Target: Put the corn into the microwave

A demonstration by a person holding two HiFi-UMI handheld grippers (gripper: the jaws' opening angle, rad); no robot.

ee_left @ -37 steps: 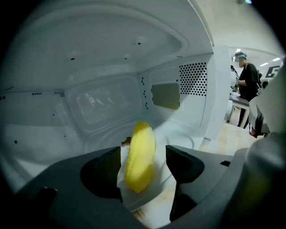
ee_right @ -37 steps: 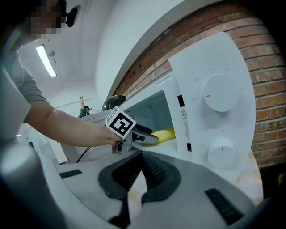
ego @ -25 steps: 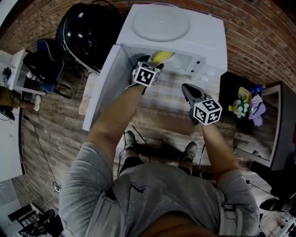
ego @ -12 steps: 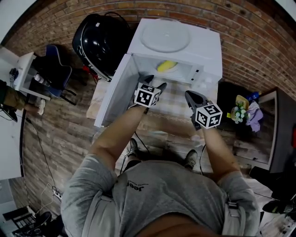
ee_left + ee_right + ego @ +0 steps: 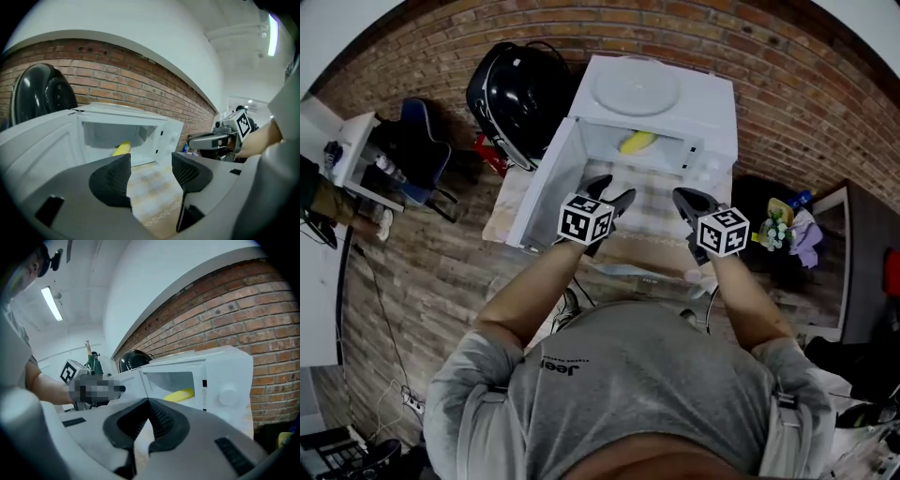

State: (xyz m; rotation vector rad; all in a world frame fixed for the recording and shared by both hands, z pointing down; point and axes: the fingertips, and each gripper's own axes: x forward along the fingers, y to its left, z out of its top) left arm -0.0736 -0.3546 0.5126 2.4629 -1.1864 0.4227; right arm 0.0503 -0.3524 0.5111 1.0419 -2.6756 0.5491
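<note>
Since the corn [image 5: 637, 142] already lies inside the open microwave [image 5: 712, 98], upper centre of the head view, neither gripper has a load. Left gripper [image 5: 151, 168]: jaws wide apart, empty, just closing a little. Right gripper [image 5: 148, 408]: jaws pressed together on nothing. Both hang over the bench [image 5: 652, 192] below the cavity, clear of the door [image 5: 539, 183] swung out at left, probably the next thing to shut.

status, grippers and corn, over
Left gripper open, empty, fingers just easing closed. Right gripper shut, empty. Corn inside microwave, door open. Nothing in the way.
</note>
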